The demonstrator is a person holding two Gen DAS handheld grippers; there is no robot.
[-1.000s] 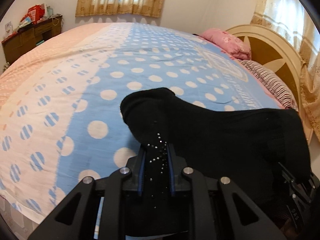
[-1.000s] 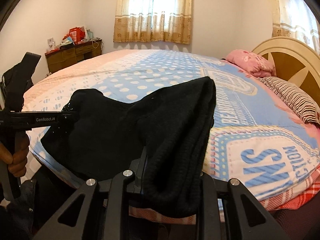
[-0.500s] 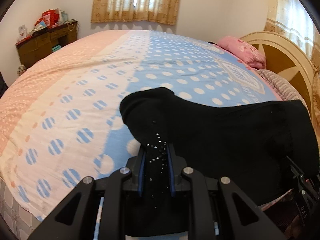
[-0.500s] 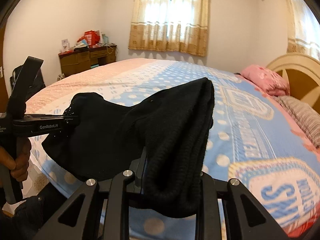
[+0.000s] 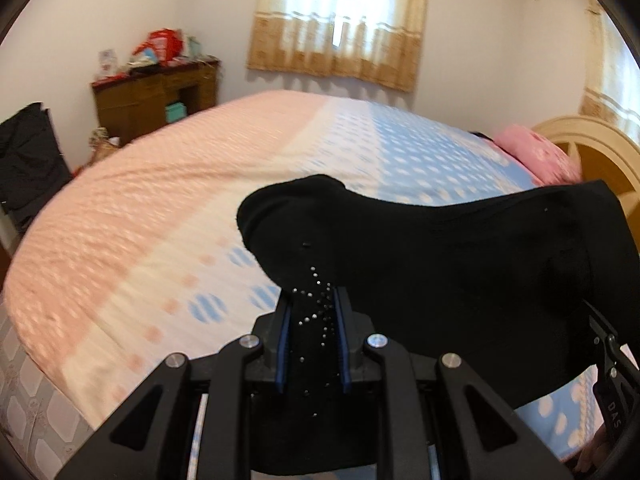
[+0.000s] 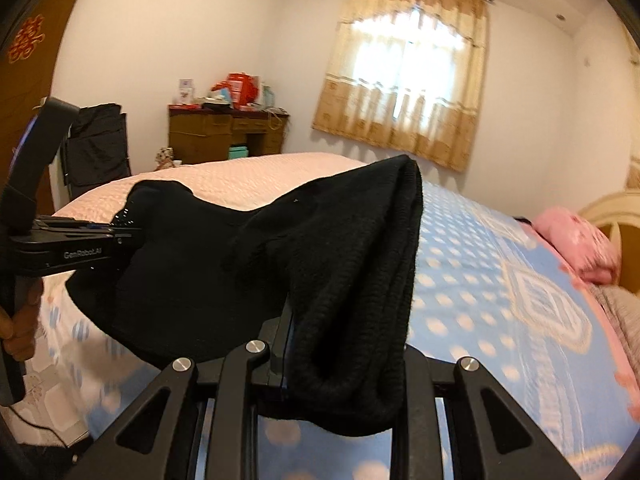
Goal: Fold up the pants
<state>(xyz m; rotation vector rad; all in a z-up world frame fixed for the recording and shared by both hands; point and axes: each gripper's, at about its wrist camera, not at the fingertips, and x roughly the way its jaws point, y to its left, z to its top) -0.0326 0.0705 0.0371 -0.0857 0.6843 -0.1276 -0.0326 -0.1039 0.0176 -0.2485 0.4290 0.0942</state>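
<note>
— Those black pants, will they fold easily?

— I'd guess so. They look soft, light and knitted, sagging between the two grips above the bed. Edges are the place to hold; the middle would just bunch.

— Both holding?

— The left gripper is clamped tight on a corner with small shiny studs. The right gripper pinches a thicker ribbed roll, jaws a little wider. Matte, nothing slippery.
</note>
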